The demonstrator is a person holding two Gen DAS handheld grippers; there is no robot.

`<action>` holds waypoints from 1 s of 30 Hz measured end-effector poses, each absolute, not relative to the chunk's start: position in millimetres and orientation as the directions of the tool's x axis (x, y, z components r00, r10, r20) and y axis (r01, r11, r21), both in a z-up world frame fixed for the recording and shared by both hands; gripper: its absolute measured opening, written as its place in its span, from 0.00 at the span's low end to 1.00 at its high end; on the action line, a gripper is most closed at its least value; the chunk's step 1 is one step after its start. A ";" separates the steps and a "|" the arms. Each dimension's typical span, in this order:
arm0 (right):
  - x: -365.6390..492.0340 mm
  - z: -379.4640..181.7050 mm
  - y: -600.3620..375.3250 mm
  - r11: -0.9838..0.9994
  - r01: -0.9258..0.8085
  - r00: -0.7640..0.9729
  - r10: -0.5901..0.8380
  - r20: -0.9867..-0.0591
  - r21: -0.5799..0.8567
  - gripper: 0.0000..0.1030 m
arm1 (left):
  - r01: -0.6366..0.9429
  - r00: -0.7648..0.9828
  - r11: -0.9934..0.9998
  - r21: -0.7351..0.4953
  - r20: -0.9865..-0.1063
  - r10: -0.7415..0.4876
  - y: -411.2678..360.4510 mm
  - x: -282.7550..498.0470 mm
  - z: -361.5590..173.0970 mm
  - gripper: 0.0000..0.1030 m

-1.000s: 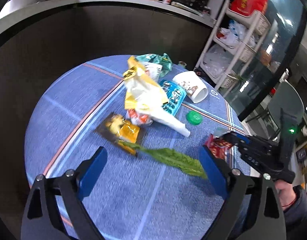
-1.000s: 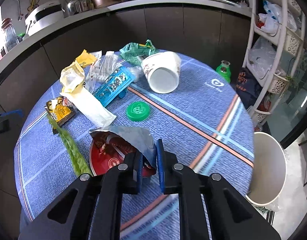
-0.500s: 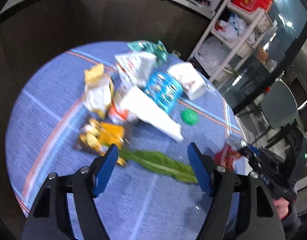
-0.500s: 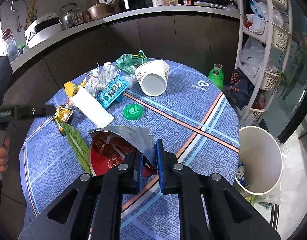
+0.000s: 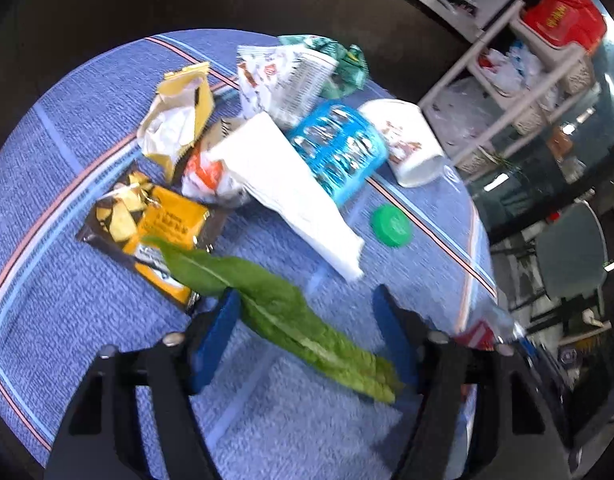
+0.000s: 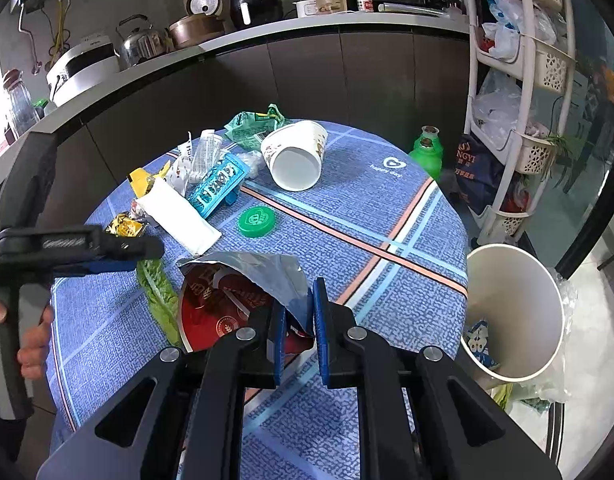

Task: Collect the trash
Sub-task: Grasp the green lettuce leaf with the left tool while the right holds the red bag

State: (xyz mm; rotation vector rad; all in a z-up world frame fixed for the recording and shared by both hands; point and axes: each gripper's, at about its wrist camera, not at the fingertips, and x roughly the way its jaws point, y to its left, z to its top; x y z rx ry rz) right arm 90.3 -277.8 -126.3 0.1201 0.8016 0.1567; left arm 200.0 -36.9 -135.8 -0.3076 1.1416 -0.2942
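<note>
A long green lettuce leaf [image 5: 287, 312] lies on the blue tablecloth [image 5: 67, 288], one end resting on a yellow snack packet [image 5: 147, 220]. My left gripper [image 5: 303, 320] straddles the leaf's middle; its jaws are closing, the leaf is between them and the right pad stands clear of it. In the right wrist view the left gripper [image 6: 143, 256] hovers just over the lettuce leaf [image 6: 159, 296]. My right gripper [image 6: 299, 312] is shut on the silver edge of an open red snack bag [image 6: 223, 300], held above the table. A white bin [image 6: 511, 312] stands on the floor to the right.
A heap of litter sits mid-table: white wrapper [image 5: 291, 188], blue plastic tray [image 5: 339, 152], tipped paper cup [image 5: 411, 140], green lid [image 5: 390, 225], crumpled packets [image 5: 283, 76]. A green bottle [image 6: 426, 152] and a white shelf rack [image 6: 519, 80] stand beyond the table's far right edge.
My left gripper has dropped toward the table and come over the lettuce leaf, its jaws narrowing around it. The right gripper has shifted with the red bag, and the bin shows more fully.
</note>
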 end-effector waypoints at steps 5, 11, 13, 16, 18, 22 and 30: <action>87.0 -122.6 -280.4 0.980 -0.104 0.695 0.194 -0.692 0.170 0.11 | 0.039 0.378 0.934 -0.356 -0.860 -0.344 -38.7 208.9 -139.9 0.21; 78.5 -117.1 -287.9 0.981 -0.095 0.712 0.185 -0.677 0.169 0.11 | 0.125 0.389 0.937 -0.326 -0.853 -0.348 -35.5 181.5 -129.0 0.59; 77.0 -117.1 -291.0 0.980 -0.086 0.714 0.185 -0.675 0.177 0.11 | 0.141 0.385 0.939 -0.314 -0.856 -0.345 -31.1 169.7 -126.2 0.68; 76.9 -118.2 -294.6 0.978 -0.073 0.715 0.189 -0.673 0.197 0.11 | 0.147 0.336 0.925 -0.350 -0.862 -0.379 -29.1 160.1 -131.5 0.65; 76.6 -118.9 -294.4 0.977 -0.071 0.713 0.192 -0.674 0.203 0.11 | 0.160 0.321 0.922 -0.352 -0.865 -0.385 -34.6 155.9 -134.2 0.57; 72.8 -117.2 -296.3 0.978 -0.075 0.716 0.188 -0.673 0.193 0.11 | 0.396 0.357 0.874 -0.282 -0.830 -0.429 -60.9 143.0 -120.3 0.55; 70.3 -118.0 -313.8 0.973 -0.039 0.719 0.187 -0.669 0.229 0.11 | 0.771 0.344 0.636 0.017 -0.852 -0.395 -88.1 125.0 -121.6 0.56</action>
